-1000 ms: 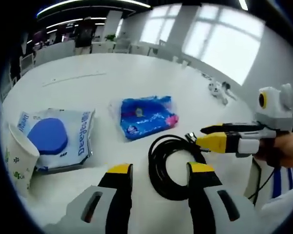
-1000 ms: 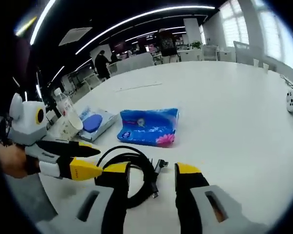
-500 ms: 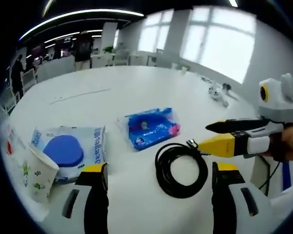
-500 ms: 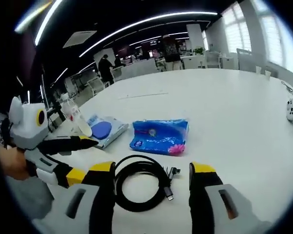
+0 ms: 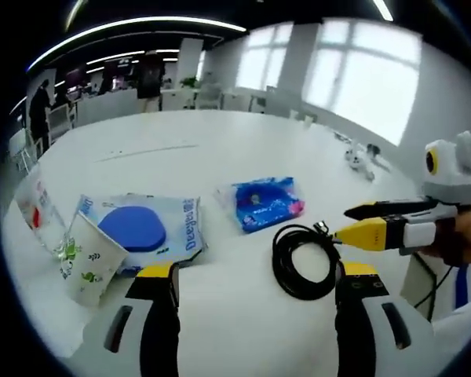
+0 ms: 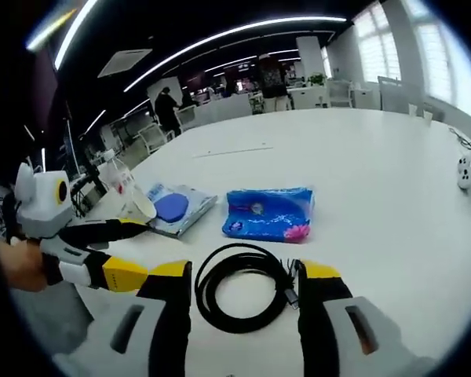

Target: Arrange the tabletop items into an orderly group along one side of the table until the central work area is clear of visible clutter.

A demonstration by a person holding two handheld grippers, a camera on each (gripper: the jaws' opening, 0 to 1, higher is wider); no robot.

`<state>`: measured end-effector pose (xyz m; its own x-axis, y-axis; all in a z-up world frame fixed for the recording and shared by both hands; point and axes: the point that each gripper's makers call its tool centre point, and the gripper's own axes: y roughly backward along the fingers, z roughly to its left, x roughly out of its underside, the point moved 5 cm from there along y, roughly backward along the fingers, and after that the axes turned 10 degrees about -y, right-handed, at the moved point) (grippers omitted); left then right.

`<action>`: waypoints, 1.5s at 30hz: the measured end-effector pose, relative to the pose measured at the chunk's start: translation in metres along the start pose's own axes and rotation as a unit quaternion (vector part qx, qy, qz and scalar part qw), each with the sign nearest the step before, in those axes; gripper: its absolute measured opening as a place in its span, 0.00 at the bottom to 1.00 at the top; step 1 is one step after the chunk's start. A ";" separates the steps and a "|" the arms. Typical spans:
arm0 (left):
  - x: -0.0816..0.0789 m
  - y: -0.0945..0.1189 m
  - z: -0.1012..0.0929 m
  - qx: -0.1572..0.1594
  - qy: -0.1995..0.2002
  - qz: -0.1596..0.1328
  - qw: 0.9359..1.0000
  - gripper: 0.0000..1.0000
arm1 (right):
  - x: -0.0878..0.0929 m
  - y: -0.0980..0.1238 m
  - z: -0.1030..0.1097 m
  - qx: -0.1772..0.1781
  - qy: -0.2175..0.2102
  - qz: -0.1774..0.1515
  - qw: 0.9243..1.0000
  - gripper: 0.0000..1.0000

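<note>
On the white worktop (image 5: 220, 149) a coiled black cable (image 5: 304, 260) lies flat, its plug end just beside the yellow tip of the right tongs (image 5: 359, 222), which reach in from the right of the left gripper view, held by a hand (image 5: 465, 239). In the right gripper view the same cable (image 6: 243, 287) sits between the released jaws of the right tongs (image 6: 245, 276), not gripped. The left tongs (image 5: 255, 276) are also released, jaws wide apart above bare worktop, the cable just beside the right-hand jaw. Beyond the cable lies a blue tissue pack (image 5: 267, 203); well to its left a wet-wipes pack (image 5: 141, 232) with a blue oval lid, and a tilted paper cup (image 5: 90, 261) beside it, a clear plastic cup (image 5: 38, 210) behind
</note>
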<state>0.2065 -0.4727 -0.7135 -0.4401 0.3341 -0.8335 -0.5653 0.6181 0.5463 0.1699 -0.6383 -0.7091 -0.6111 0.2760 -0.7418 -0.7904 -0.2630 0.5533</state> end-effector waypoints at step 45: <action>0.042 0.077 0.061 -0.027 0.012 0.003 1.000 0.72 | 0.044 0.002 0.073 0.012 -0.009 0.026 1.000 0.44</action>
<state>0.1871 -0.3681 -0.7119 -0.4596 0.3207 -0.8282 -0.5996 0.5758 0.5558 0.1388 -0.5596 -0.7131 -0.6520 0.2782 -0.7053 -0.7581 -0.2546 0.6004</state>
